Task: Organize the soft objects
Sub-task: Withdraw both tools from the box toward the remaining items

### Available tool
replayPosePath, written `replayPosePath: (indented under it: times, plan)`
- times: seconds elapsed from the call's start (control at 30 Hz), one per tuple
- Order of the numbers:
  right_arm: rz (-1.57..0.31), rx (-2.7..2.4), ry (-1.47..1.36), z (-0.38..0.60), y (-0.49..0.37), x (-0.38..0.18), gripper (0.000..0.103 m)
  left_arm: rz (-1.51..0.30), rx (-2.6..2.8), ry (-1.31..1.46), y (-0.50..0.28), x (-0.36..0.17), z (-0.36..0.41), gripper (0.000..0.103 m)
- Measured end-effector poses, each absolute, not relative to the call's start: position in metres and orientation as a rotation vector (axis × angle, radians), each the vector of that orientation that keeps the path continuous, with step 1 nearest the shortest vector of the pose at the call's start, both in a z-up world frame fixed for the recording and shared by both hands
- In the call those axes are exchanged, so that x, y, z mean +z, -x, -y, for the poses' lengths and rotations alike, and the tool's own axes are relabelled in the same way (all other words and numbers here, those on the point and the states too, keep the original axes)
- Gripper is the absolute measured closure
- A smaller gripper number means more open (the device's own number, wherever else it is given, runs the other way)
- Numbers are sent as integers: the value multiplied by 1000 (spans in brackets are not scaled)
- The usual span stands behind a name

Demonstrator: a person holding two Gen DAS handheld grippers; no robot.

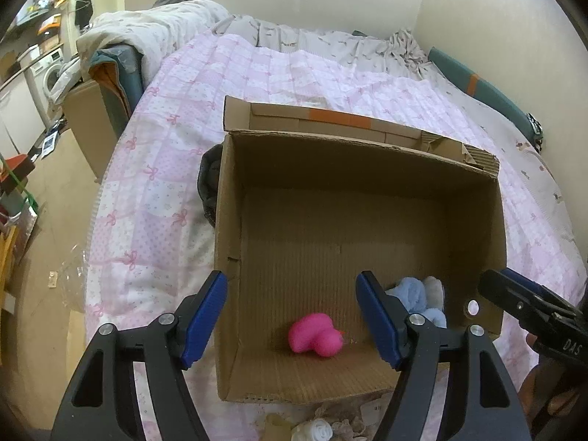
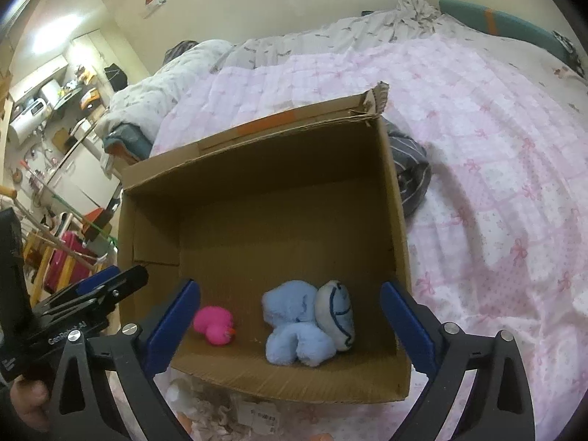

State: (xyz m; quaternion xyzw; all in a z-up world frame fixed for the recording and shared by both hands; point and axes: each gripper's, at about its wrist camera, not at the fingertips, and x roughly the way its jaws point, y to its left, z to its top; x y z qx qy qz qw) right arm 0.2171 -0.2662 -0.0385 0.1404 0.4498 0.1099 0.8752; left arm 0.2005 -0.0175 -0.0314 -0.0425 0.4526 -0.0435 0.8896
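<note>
1. cardboard box [image 1: 367,154] sits open on a bed with a pink bow-print quilt [image 1: 165,154]. both grippers hang over its near edge, angled down into it.
2. left gripper [image 1: 290,318]: blue fingers [image 1: 205,316] spread apart, nothing between the pads, no contact with anything.
3. pink duck toy [image 1: 316,336] lies on the box floor near the front wall. in the left wrist view it shows in the gap between the left fingers, below them, closer to the right-hand finger, not touching either.
4. right gripper [image 2: 290,327]: fingers [image 2: 408,327] wide apart, pads clear of everything.
5. blue plush toy [image 2: 297,327] lies on the box floor, white face part [image 2: 336,316] on its right side. in the right wrist view it sits in the gap between the right fingers, below them, closer to the right-hand finger, no contact.
6. duck [image 2: 215,325] is just left of the plush with bare cardboard between them, beak end towards the plush.
7. dark striped cloth [image 2: 411,180] lies against the outside of the box's right wall.
8. small pale soft items [image 1: 316,428] lie on the quilt just outside the box's front wall; too blurred to identify.
9. each gripper shows at the edge of the other's view, both beside the front corners of the box.
</note>
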Motion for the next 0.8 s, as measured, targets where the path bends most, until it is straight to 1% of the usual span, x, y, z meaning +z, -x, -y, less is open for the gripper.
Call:
replayPosePath:
  times: [0.53,0.8]
  plan:
    - [-919,225,-302,273,-199,-25,0,-909,-41,65,-170,-8,5,32]
    - [-924,206,-272,274,-180,-20,0,-940,-16,69,-144,-10,-8,32]
